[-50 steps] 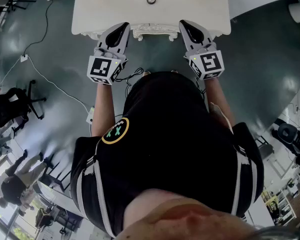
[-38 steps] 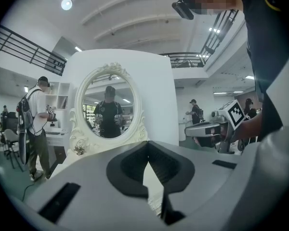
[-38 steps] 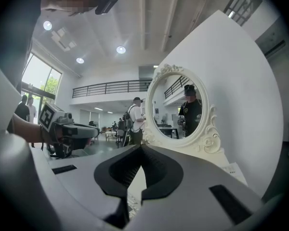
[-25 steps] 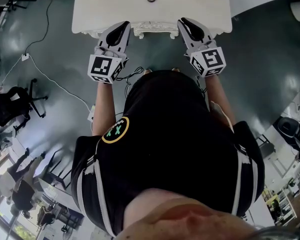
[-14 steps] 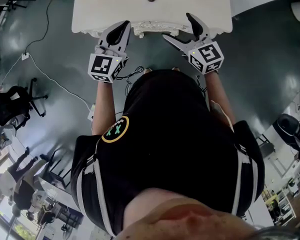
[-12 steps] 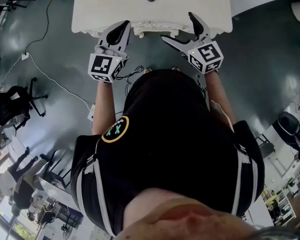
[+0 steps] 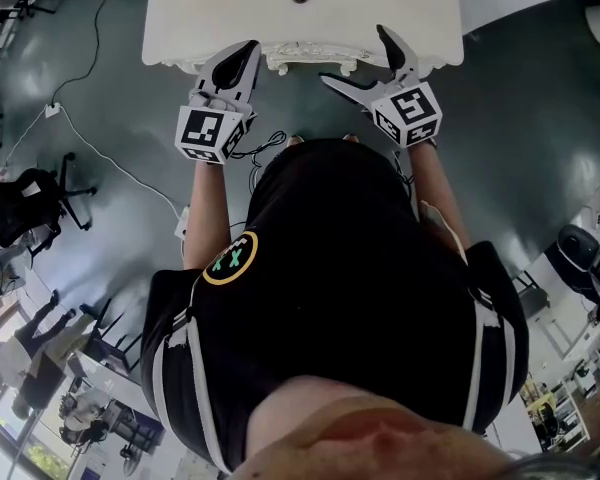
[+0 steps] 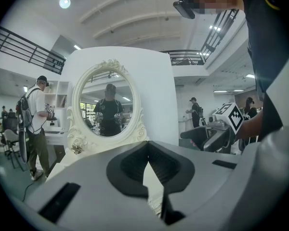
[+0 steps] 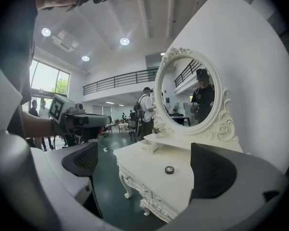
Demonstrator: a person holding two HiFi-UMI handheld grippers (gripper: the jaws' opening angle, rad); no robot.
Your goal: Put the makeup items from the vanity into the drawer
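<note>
Left gripper [image 7: 246,52] hangs at front edge of vanity [image 7: 230,13]

Your vanity [image 7: 300,28] shows cream-white paint, satin-smooth on top, with carved relief along its front edge; its mirror [image 8: 106,107] is glossy glass. The dark floor [image 7: 540,118] gleams, polished. Your left gripper [image 7: 245,53] wears matt grey plastic, its pads [image 8: 135,165] black and ribbed.

Large open hall, lab or studio type: high ceiling, round lights [image 9: 124,41], mezzanine railing [image 9: 120,84], glossy grey floor [image 7: 130,108], loose cable [image 7: 100,163], office chair [image 7: 30,213], bystander [image 8: 36,124]. Ornate white bench [image 7: 230,18] with oval mirror [image 8: 106,107] stands mid-floor.
</note>
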